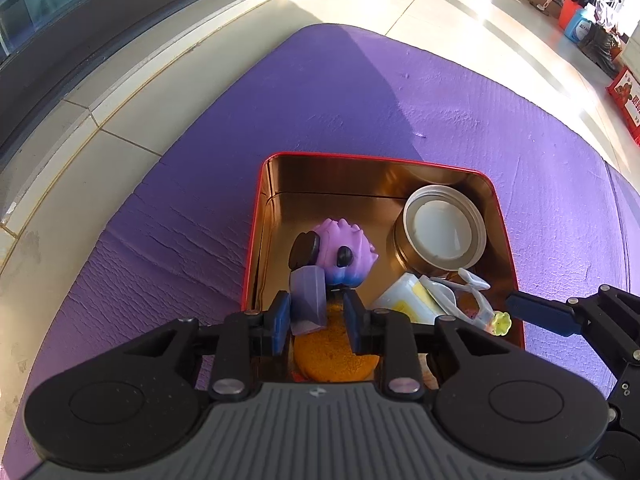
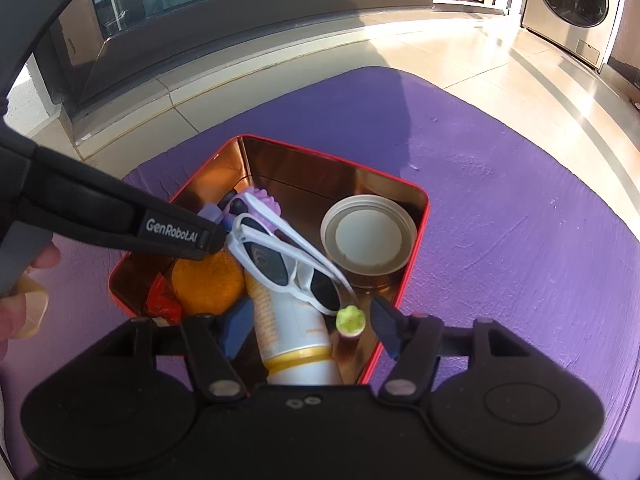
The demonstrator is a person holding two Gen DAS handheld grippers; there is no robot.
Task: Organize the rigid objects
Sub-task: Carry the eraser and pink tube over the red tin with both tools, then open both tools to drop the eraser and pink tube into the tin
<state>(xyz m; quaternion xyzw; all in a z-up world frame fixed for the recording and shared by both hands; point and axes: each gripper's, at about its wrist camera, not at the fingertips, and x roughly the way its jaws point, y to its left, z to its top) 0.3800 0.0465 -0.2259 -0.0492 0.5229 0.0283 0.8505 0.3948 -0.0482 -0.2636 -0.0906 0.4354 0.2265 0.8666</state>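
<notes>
A washing machine (image 2: pixel 572 8) stands beyond the purple mat (image 1: pixel 360 112).

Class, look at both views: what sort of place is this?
Probably a home's floor by a window or balcony: a washing machine, tiled floor, and a purple foam mat.

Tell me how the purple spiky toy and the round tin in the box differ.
The purple spiky toy is soft-coloured, bumpy and irregular; the round tin is smooth, golden metal with a pale lid. The toy sits near the box's left wall, the tin in its far right corner. Both lie inside the red-rimmed box.
</notes>
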